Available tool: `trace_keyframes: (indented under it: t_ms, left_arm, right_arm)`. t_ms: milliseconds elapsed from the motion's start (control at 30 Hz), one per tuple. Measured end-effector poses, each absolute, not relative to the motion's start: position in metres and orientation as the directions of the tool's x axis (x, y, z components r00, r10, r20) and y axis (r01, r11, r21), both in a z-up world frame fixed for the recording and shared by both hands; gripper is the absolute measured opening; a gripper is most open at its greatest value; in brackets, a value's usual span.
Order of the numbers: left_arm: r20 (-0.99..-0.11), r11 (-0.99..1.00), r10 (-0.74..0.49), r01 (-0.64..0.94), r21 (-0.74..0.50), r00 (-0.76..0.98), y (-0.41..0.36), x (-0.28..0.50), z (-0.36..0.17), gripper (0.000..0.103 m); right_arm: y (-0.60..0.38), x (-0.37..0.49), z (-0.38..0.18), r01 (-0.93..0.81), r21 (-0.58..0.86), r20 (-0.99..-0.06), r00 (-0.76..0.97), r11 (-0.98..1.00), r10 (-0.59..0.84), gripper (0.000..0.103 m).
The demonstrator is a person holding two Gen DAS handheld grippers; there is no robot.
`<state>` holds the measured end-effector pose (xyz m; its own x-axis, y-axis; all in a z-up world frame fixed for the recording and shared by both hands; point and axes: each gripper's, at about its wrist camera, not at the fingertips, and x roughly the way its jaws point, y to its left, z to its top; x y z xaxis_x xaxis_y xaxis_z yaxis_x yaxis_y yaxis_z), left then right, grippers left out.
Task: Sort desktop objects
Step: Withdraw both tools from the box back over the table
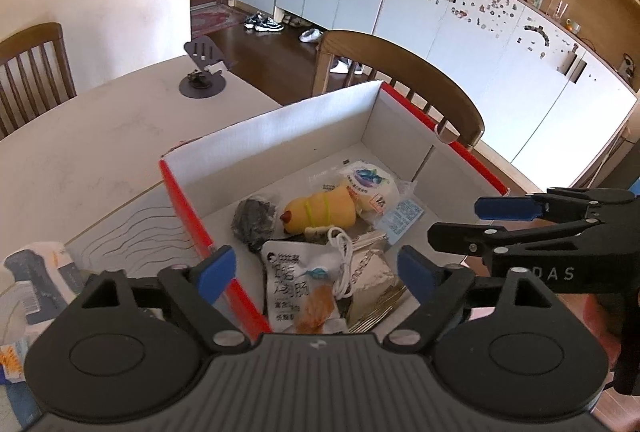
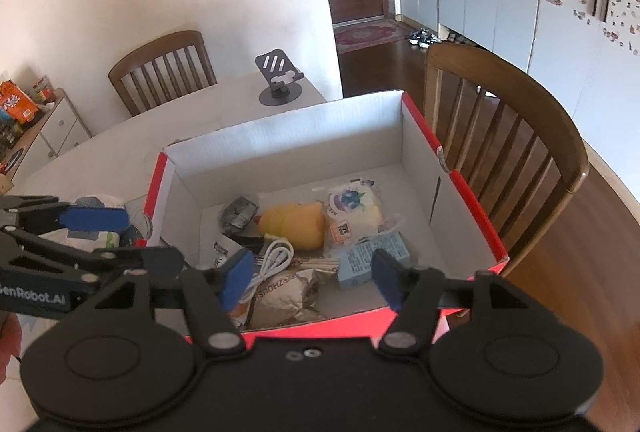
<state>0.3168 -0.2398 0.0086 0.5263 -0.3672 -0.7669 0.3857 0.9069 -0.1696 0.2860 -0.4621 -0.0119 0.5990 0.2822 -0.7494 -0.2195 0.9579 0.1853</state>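
A red-and-white cardboard box (image 1: 280, 135) (image 2: 416, 135) stands on the table. Inside lie a yellow duck toy (image 1: 320, 211) (image 2: 296, 222), a blueberry bun pack (image 1: 370, 187) (image 2: 352, 209), a white snack pouch (image 1: 296, 280), a coiled white cable (image 1: 340, 252) (image 2: 272, 260), a dark packet (image 1: 254, 220) (image 2: 238, 211), a light blue pack (image 2: 370, 260) and a silver wrapper (image 2: 292, 292). My left gripper (image 1: 316, 272) is open and empty above the box's near left corner. My right gripper (image 2: 312, 280) is open and empty over the box's near edge; it also shows in the left wrist view (image 1: 472, 228).
A grey phone stand (image 1: 204, 71) (image 2: 280, 79) sits on the pale table (image 1: 100, 135) beyond the box. Wooden chairs (image 1: 420, 83) (image 2: 512, 135) stand close around. Packets and a comb-like item (image 1: 36, 284) lie left of the box. Cabinets line the far wall.
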Motion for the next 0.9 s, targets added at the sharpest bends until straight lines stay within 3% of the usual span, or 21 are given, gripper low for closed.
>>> trace_keyframes:
  t_ms: [67,667,900]
  left_arm:
    - [-0.765,0.909,-0.367,0.379,-0.173,0.53,-0.234,0.313,0.009,0.101]
    - [-0.732,0.923,-0.361,0.331,-0.194,0.578,-0.158,0.268,0.02,0.102]
    - [-0.728,0.942,-0.315,0.296,-0.16,0.608,-0.119,0.25,0.02,0.103]
  right_arm:
    - [-0.459,0.285,-0.011,-0.213,0.184,-0.751,0.599,0.96,0.277,0.07]
    - [-0.404,0.251,0.006,-0.235,0.204,-0.731,0.609,0.95,0.308,0.084]
    - [-0.363,0.243,0.011,-0.288,0.187,-0.719,0.611,0.939,0.331,0.094]
